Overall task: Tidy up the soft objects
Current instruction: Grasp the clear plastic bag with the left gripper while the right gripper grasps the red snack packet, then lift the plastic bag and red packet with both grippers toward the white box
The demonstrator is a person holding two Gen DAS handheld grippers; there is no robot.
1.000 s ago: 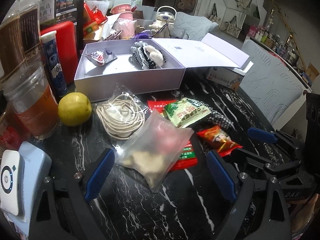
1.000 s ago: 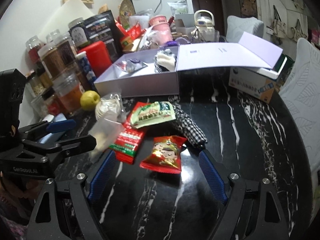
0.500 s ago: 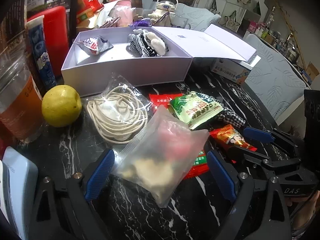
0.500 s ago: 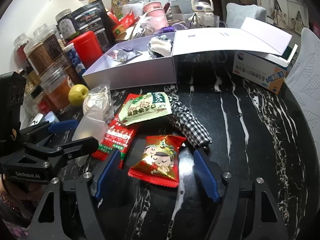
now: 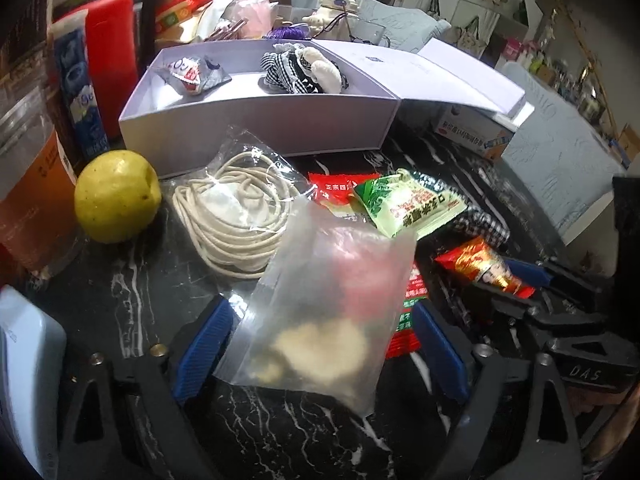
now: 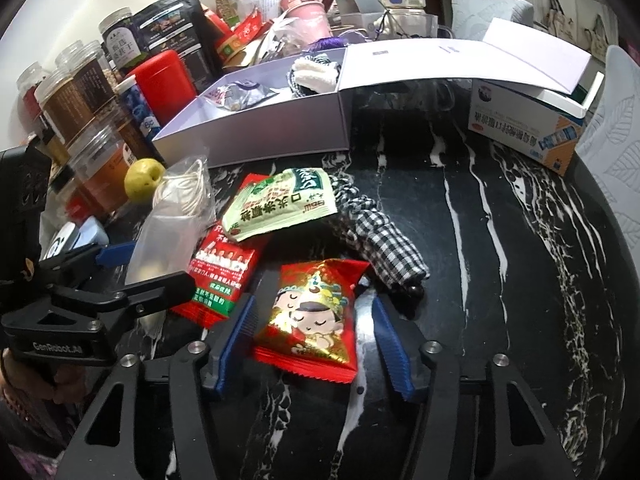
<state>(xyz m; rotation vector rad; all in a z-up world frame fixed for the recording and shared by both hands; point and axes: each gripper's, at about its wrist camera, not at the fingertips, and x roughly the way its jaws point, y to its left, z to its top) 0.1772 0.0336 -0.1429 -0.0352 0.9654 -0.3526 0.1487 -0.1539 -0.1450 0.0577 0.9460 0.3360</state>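
Your open lavender box point(image 5: 260, 128) sits at twelve o'clock, lid flapped aside, so soft items drop straight in. Your left gripper point(image 5: 320, 352), tilted steeply down, has been closing around the frosted plastic pouch point(image 5: 332, 312), pads not yet pressing. Your right gripper point(image 6: 312, 340), equally steep, has been closing around the red snack packet point(image 6: 316, 312), unclenched.

light: dim indoor | glare: glossy wrappers | edges: fisheye-warped, dark, blurred
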